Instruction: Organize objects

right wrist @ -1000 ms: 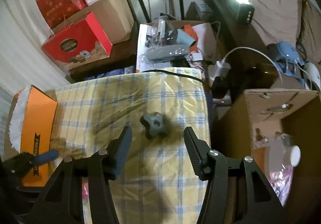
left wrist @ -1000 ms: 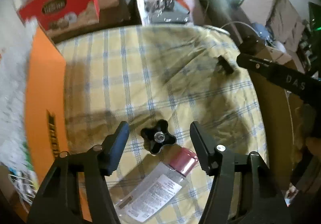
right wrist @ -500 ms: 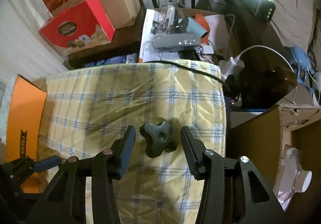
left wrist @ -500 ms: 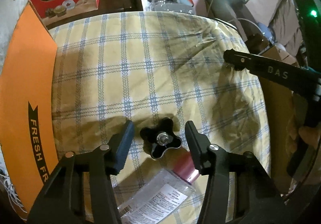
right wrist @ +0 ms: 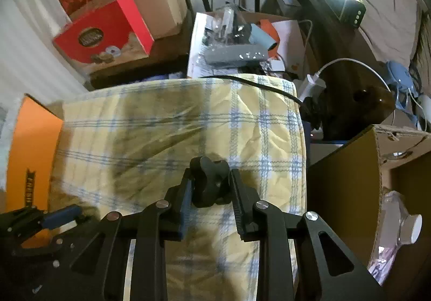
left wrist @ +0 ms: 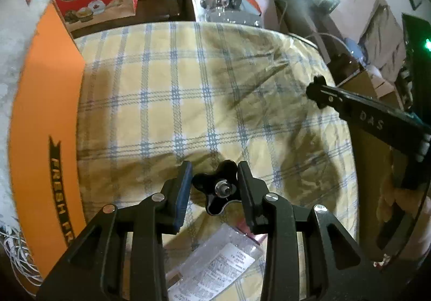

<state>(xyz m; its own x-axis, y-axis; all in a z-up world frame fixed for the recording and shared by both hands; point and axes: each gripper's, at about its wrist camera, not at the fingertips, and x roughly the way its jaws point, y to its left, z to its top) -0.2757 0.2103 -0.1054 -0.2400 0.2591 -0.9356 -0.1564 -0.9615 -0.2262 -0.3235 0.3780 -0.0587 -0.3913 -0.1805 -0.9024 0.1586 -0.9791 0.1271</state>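
Two star knobs gripped on the checked cloth

The left hand-held gripper (left wrist: 214,187) clamps a black star knob (left wrist: 218,191) above a plastic bottle (left wrist: 215,266); the right hand-held gripper (right wrist: 210,187) clamps a second star knob (right wrist: 209,182) near the surface's (right wrist: 161,123) right edge.

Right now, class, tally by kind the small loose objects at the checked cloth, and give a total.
Black star knobs: 2, the left knob and the right knob
Clear bottle: 1
Total: 3
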